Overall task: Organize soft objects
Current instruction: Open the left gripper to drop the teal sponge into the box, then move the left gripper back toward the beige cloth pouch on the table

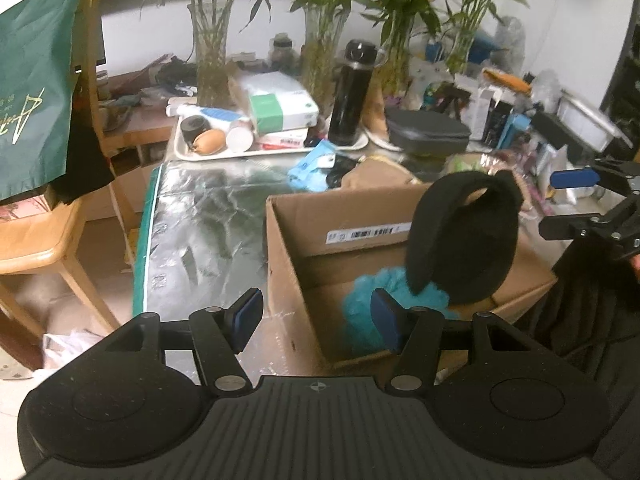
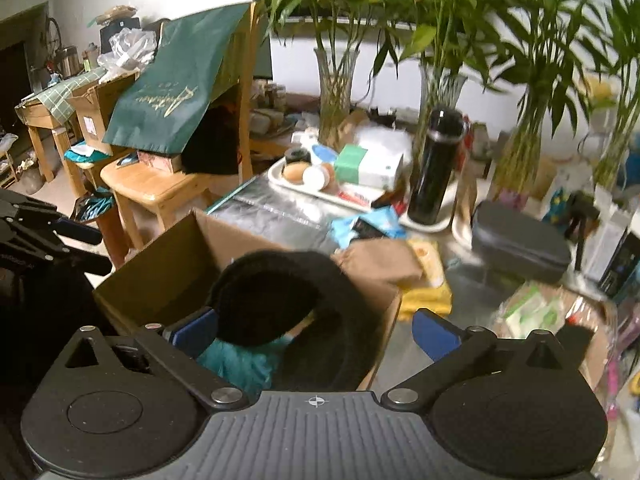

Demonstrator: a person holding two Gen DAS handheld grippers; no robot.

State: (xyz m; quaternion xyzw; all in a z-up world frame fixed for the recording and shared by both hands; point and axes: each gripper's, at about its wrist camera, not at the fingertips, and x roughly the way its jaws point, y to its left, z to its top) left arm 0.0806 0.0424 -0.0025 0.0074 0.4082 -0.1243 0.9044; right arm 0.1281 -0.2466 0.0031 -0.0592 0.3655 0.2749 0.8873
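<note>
Risk sits mostly with the black fleece item, which we see standing tall in the cardboard box, its upper part rising well above the rim near the far right corner. It looks like a soft hat or ear-warmer with a tan lining, though we cannot tell exactly which. Nothing grips it: the right gripper shows its blue pads spread as wide as they go, one on either side of the fleece without pressing on it, so we judge the piece is simply dropping or settling into the box. If it lands leaning on the rim, it could flop outward onto the silver table cover instead of sinking beside the teal bath pouf that already lies on the box floor.

Our left gripper hangs about half open over the near wall of the box, holding nothing; one pad is outside that wall and the other over the inside, in front of the pouf. A careless push from it could shove the light box across the slippery foil, or snag the pouf and drag it out.

The table beyond is crowded: a black flask on a white tray, glass vases with tall plants. A wide swing of either hand toward more soft things, such as the yellow cloth just past the box, might topple the flask or a vase
</note>
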